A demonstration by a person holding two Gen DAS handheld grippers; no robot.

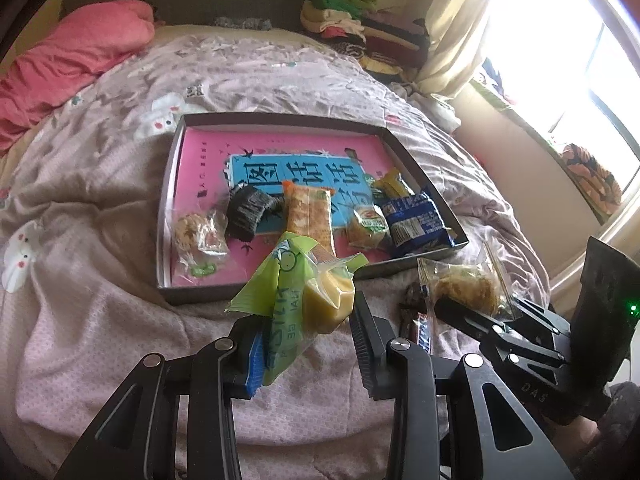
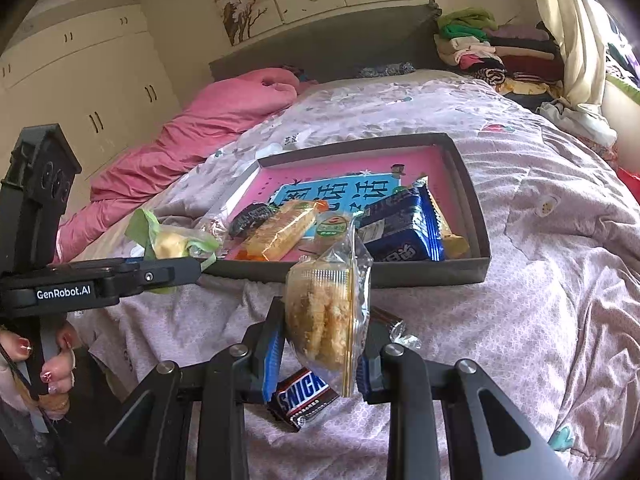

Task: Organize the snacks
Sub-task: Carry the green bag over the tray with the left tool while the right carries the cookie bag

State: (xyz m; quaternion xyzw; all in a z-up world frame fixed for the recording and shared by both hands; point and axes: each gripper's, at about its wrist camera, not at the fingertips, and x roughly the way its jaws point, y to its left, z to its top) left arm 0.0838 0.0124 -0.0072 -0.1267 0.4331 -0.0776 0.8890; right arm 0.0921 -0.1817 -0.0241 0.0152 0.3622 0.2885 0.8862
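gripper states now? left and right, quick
Left gripper: closed on the green-wrapped yellow cake, lifted off the bed.
Right gripper: closed on a clear-wrapped crumbly pastry, held near the tray.

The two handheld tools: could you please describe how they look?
Both are matte black linkage frames with silver pivot pins and blue-backed ribbed fingers. The left tool carries white "GenRobot.AI" lettering; the right tool shows a green light on its body. The left hand has red-painted nails.

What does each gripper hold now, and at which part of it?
The left gripper pinches the green-wrapped yellow cake packet at its lower end. The right gripper clamps the clear-wrapped crumbly biscuit packet by its lower sides.
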